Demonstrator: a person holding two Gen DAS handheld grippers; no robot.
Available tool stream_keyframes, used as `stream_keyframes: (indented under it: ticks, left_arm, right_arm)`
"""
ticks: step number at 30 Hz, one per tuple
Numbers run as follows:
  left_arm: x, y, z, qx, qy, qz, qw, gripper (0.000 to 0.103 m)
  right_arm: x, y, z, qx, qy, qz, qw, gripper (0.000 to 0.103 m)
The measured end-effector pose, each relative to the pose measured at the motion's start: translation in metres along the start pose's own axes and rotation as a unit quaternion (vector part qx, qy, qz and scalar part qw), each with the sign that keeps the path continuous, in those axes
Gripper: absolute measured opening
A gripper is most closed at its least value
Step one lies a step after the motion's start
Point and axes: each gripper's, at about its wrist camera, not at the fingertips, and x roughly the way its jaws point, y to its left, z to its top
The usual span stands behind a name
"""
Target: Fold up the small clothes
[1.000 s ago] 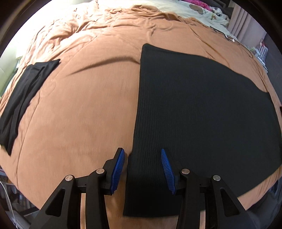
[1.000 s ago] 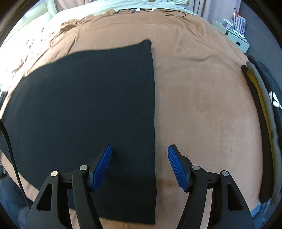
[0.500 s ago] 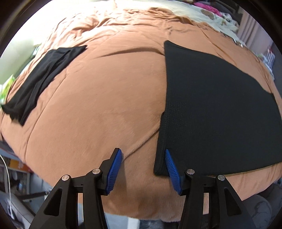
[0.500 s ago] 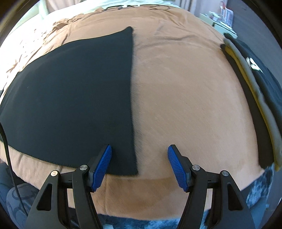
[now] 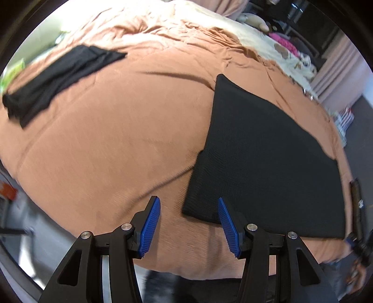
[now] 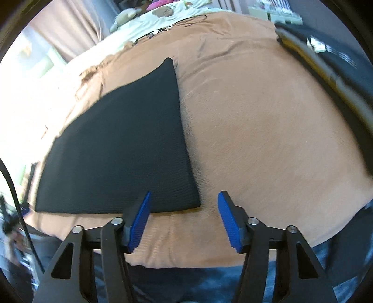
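A black ribbed garment (image 5: 268, 158), folded flat into a rough rectangle, lies on the tan bedspread (image 5: 116, 144) close to the near edge of the bed. Seen from the right wrist camera, the same black ribbed garment (image 6: 121, 153) spreads to the left, its near right corner just ahead of the fingertips.

The left hand-held gripper (image 5: 187, 223) hangs over the bedspread at the garment's near left corner, its blue pads spread apart with nothing between them; the right pad sits over the garment's near edge, though whether it touches the cloth cannot be told. The right hand-held gripper (image 6: 184, 219) is likewise spread wide and empty, its left pad over the garment's near edge and its right pad over bare bedspread.

Well to the left of the garment, a second folded black piece (image 5: 53, 79) lies on the bedspread. To the garment's right, along the bed's edge, is a stack of dark and yellow clothing (image 6: 331, 70), blurred. Beyond the garment, a pale patterned sheet (image 6: 163, 21) covers the head of the bed.
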Motion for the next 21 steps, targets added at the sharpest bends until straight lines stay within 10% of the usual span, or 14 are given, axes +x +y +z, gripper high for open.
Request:
stream_keyframes:
  ticks: [21]
  left_arm:
    - [0.023,0.012,-0.008,-0.115,0.023,-0.079,0.9899,0.047]
  right_arm:
    - [0.032,-0.074,-0.017,0.159,-0.008,0.156,0.975,0.04]
